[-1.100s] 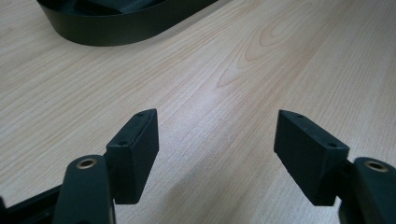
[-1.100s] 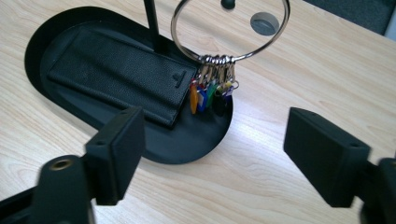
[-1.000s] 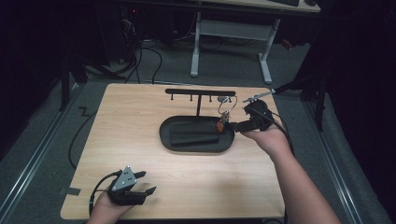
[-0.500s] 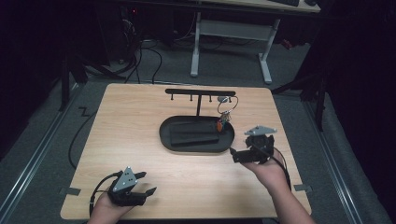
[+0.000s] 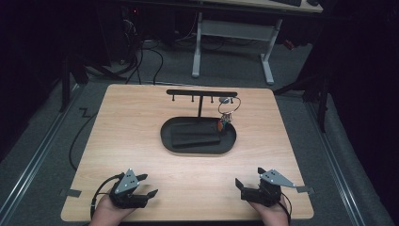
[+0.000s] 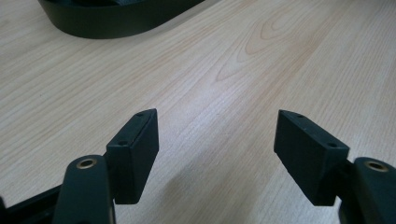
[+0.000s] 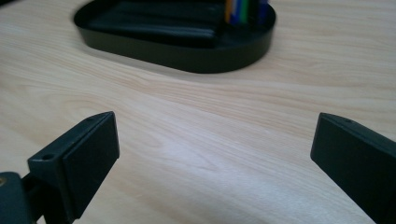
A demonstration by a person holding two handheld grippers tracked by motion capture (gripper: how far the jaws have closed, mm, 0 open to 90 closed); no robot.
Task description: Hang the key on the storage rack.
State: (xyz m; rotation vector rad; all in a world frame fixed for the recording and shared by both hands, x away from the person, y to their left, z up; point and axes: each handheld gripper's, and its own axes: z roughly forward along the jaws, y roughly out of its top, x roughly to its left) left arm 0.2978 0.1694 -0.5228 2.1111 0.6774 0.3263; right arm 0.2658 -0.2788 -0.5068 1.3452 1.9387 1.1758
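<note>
A black oval tray (image 5: 165,137) sits mid-table with a flat black block (image 5: 195,136) in it. From the tray rises a black T-shaped rack (image 5: 202,93). A key ring with coloured tags (image 5: 226,115) hangs from a hook near the rack's right end. My left gripper (image 5: 148,185) rests near the front left edge, open, with bare wood between its jaws (image 6: 217,144). My right gripper (image 5: 249,178) is at the front right; its jaws have just been opening and stand wide with nothing between them (image 7: 212,149). It faces the tray (image 7: 187,56) and the tags (image 7: 243,7).
The wooden table (image 5: 141,155) ends close behind both hands. In the left gripper view the tray (image 6: 116,23) shows at the top left. Beyond the far edge stand a white desk frame (image 5: 230,33) and floor cables (image 5: 155,52).
My right gripper has left the key ring at the rack and come back and down to the front right of the table. The left gripper has stayed put.
</note>
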